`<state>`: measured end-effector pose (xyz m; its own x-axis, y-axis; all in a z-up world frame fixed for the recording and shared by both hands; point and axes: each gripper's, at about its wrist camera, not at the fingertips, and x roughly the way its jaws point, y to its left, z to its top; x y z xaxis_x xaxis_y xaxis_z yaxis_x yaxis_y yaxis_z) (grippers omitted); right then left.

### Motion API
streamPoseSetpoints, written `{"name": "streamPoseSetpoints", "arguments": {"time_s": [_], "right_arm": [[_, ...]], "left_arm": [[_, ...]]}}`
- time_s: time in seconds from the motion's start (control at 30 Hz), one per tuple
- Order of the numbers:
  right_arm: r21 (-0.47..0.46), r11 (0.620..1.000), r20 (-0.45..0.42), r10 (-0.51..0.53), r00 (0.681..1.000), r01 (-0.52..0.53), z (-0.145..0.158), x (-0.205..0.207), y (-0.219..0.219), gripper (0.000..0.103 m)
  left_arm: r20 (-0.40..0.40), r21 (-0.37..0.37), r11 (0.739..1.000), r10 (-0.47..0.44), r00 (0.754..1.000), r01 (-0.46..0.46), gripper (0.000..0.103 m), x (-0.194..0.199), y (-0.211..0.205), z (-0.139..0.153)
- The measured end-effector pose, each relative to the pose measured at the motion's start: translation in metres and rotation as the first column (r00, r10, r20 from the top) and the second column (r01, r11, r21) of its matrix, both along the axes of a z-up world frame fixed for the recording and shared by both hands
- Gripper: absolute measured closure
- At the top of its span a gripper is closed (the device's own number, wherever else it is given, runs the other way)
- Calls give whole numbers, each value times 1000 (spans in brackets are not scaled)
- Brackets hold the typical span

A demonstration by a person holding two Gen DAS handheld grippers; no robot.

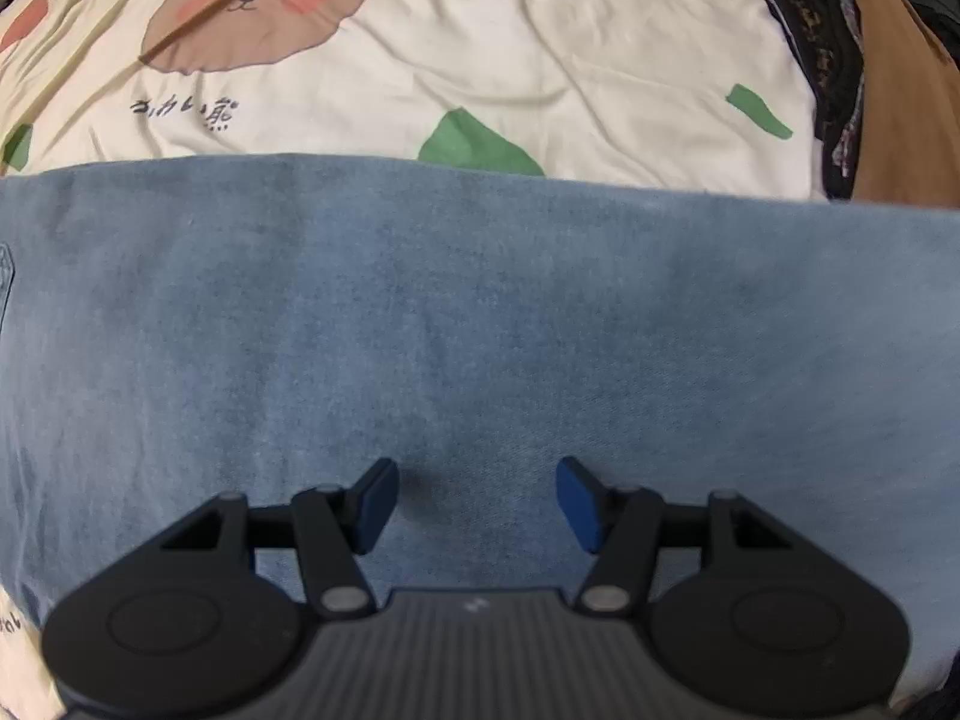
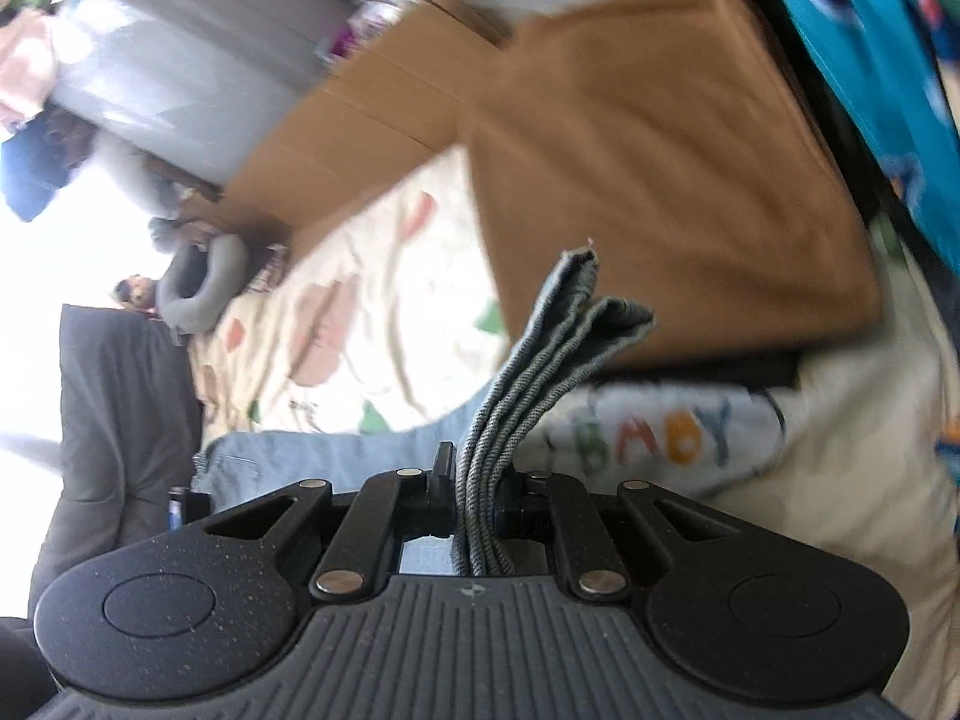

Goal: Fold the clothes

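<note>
Your right claw is clamped on a bunched, layered edge of the blue garment, which spreads across the lower frame on the bed sheet. Your left claw hangs wide apart, empty, above it. Folding looks mid-way; brown folded pieces lie upper right.

Bear-print bed sheet carries blue garment, brown fabric.
</note>
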<state>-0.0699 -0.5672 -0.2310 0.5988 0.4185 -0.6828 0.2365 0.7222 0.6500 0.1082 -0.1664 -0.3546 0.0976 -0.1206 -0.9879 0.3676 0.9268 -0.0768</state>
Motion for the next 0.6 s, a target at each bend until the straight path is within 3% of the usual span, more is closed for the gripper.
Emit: {"name": "streamPoseSetpoints", "arguments": {"time_s": [0.3, 0.5, 0.6], "right_arm": [[-61, 996, 132, 69, 989, -61, 75, 26, 9, 93], [-88, 996, 163, 41, 986, -27, 102, 32, 1, 93], [-110, 994, 162, 25, 987, -7, 108, 32, -10, 93]], "left_arm": [[74, -58, 998, 33, 997, -29, 42, 8, -6, 21], [123, -111, 992, 69, 990, -55, 42, 12, -17, 36], [133, -185, 981, 85, 987, -60, 42, 11, -20, 41]]}}
